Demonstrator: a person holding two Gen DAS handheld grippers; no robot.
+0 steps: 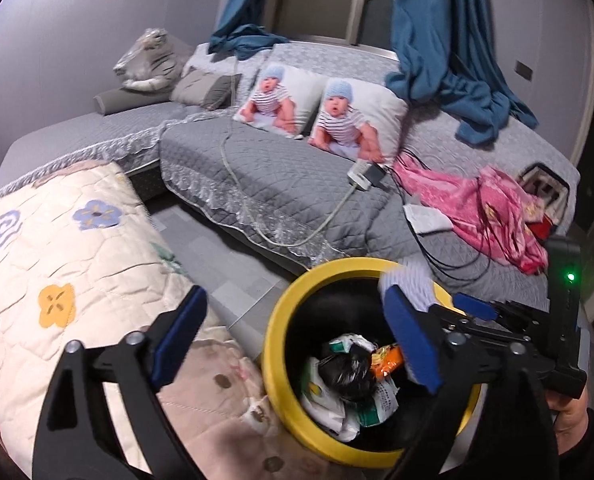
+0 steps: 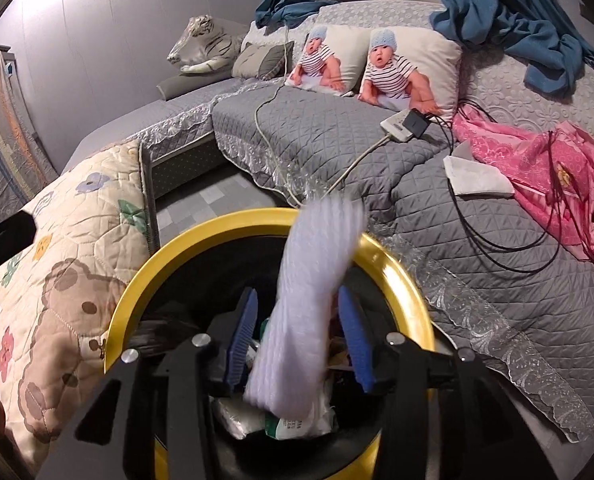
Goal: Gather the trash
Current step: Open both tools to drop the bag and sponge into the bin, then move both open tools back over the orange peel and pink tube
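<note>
The left gripper (image 1: 297, 344) spreads wide over a floral quilt (image 1: 57, 248) and a round, yellow-rimmed bin (image 2: 233, 224) of crumpled wrappers. The right gripper (image 2: 301, 344) stands parted around a blurred, ribbed white tissue (image 2: 309, 300) above that bin.

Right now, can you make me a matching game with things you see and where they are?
Things:
1. white tissue
2. yellow bin
3. pink cloth
4. toy tiger

Places:
A. far corner of the sofa
B. between the right gripper fingers
C. on the floor, trash inside
D. spread on the grey sofa cover

Pairs: 1-B, 2-C, 3-D, 4-A
</note>
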